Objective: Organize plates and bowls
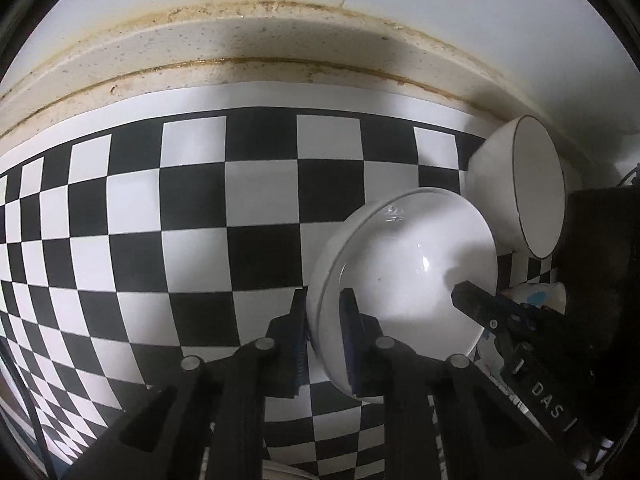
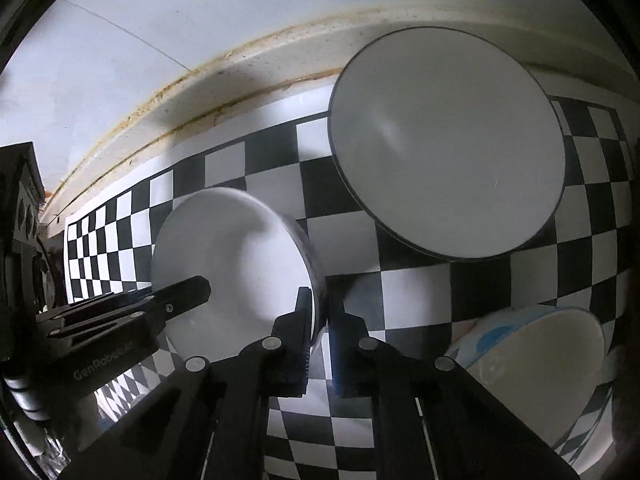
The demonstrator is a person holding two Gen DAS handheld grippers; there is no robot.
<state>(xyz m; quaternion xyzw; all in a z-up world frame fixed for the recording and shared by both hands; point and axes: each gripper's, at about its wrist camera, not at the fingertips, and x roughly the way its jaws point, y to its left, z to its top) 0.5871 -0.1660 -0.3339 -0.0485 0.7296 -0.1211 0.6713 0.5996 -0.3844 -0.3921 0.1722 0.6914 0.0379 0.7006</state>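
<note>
My left gripper (image 1: 325, 322) is shut on the near rim of a glossy white bowl (image 1: 404, 264) and holds it tilted above the checkered mat. The same bowl (image 2: 236, 264) shows in the right wrist view, where my right gripper (image 2: 320, 316) is shut on its opposite rim. The other gripper's finger (image 1: 476, 302) reaches over the bowl from the right. A larger white bowl with a dark rim (image 1: 520, 188) sits beyond on the mat; it also shows in the right wrist view (image 2: 444, 144).
A black-and-white checkered mat (image 1: 192, 208) covers the counter, bounded behind by a stained cream ledge (image 1: 280, 44) and white wall. A bowl with blue pattern (image 2: 536, 364) lies at lower right. A dark appliance (image 2: 20, 208) stands at the left.
</note>
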